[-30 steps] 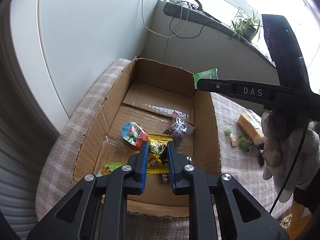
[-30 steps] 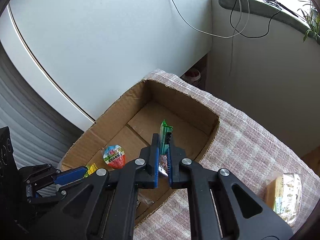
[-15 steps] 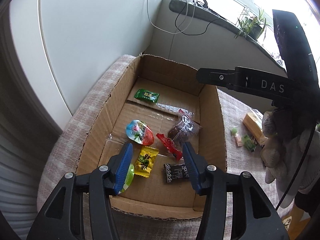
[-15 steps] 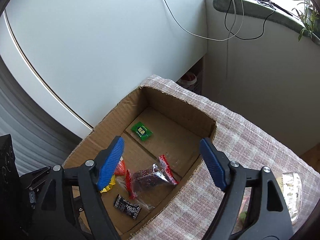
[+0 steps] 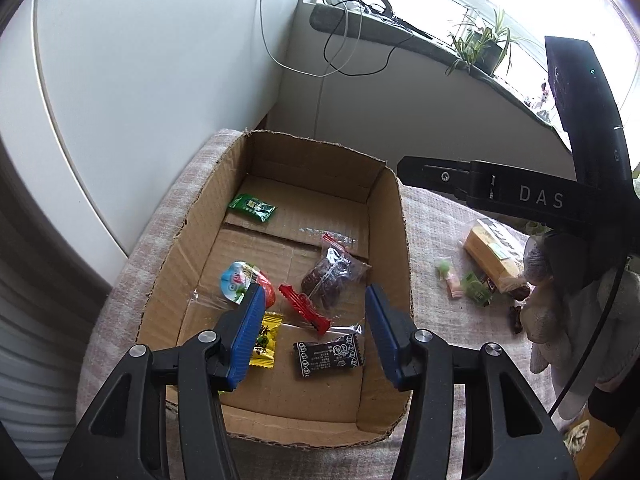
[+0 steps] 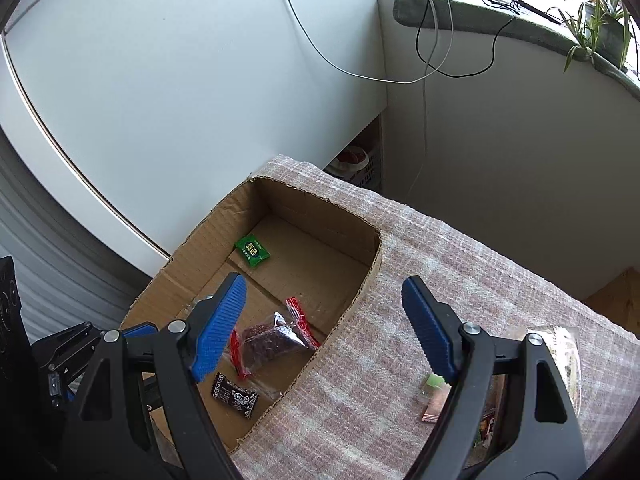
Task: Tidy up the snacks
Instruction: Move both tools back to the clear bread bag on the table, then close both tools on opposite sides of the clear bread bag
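Two hand-held grippers hover above an open cardboard box [image 5: 390,216] on a checked cloth [image 6: 420,280], both with blue fingers spread wide and holding nothing. The left gripper [image 5: 314,332] hangs over the near end of the box, the right gripper [image 6: 320,328] over its right wall. Inside lie a green packet [image 5: 252,207] at the far end, a clear bag of dark snacks [image 5: 334,278], a red wrapper [image 5: 304,308], a yellow candy [image 5: 266,340] and a black packet [image 5: 330,356]. More snacks [image 5: 476,280] lie on the cloth, right of the box
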A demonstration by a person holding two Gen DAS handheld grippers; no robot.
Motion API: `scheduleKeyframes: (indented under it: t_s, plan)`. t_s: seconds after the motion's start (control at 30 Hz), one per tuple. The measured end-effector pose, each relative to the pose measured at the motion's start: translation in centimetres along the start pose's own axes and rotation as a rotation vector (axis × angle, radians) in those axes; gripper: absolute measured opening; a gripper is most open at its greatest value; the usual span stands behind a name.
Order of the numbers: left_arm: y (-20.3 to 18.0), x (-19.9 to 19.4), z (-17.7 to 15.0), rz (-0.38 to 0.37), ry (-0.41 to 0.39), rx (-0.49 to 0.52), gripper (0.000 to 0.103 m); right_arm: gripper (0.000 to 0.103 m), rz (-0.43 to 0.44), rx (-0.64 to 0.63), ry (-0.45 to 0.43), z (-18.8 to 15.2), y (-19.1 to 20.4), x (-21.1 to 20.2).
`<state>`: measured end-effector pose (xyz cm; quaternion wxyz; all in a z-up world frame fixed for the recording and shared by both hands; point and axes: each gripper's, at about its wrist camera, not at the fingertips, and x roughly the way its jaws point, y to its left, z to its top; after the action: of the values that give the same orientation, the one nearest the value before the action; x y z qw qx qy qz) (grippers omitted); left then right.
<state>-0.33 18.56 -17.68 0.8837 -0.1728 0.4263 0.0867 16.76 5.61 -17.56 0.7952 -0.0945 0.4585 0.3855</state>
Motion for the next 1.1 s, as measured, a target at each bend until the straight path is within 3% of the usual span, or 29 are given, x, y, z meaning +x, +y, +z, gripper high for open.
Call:
scheduleKeyframes:
  t_s: [0.37, 0.47, 0.7, 0.9, 1.1]
  plan:
    - [-4.3, 1.5, 1.1, -0.135, 0.046, 0.036, 0.051, 0.083, -0.055, 0.144, 0.013, -3.1, -7.3, -4.3]
    - [-5.8, 2.0, 1.2, -0.173, 0.062, 0.054, 0.061, 0.083, -0.084, 0.176, 0.016, -3.9, -9.4, -5.5]
    - [-9.6, 3.3, 1.7, -0.241, 0.098, 0.106, 0.061, 0.083, -0.127, 0.275, 0.038, -5.8, -14.3, -7.0]
    - [-12.1, 5.9, 2.4, -0.353, 0.180, 0.065, 0.062, 0.083, -0.084, 0.380, 0.084, -7.2, -18.2, -6.8]
    - [-15.0, 8.6, 2.6, -0.395, 0.234, 0.079, 0.062, 0.083, 0.001, 0.475, 0.125, -8.1, -21.2, -5.7]
